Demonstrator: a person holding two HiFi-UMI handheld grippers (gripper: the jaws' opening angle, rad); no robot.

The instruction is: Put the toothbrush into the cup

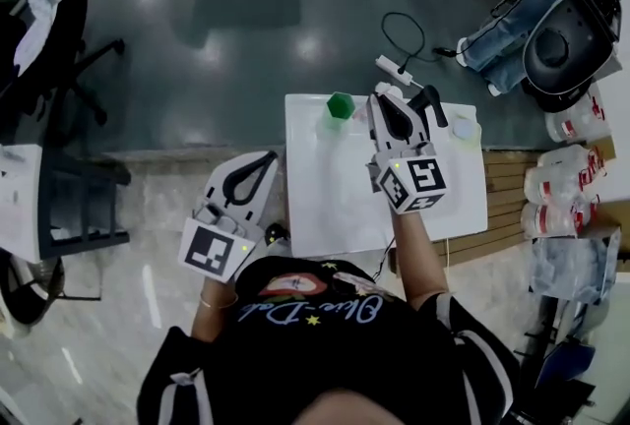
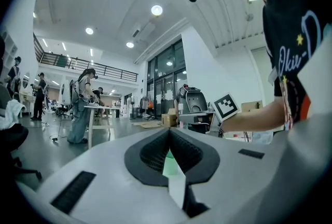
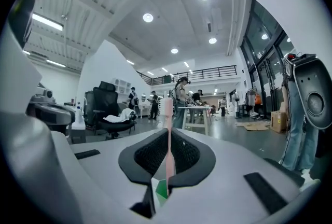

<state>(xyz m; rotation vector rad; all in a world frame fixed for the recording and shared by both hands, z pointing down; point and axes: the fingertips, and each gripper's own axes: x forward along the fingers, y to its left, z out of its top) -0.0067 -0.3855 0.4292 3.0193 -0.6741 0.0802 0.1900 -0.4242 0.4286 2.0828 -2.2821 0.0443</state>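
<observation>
Head view: green cup (image 1: 340, 105) stands upright on the white table (image 1: 325, 207), near its far edge. R gripper (image 1: 382, 101) is over the table w/ the cup near it at 10 o'clock. R gripper view: jaws clamped on pink toothbrush (image 3: 167, 135), bristle end sticking out past the tips. L gripper (image 1: 273, 156) is off the table's left edge, at 8 o'clock from the cup. L gripper view: jaws together, nothing between them.
</observation>
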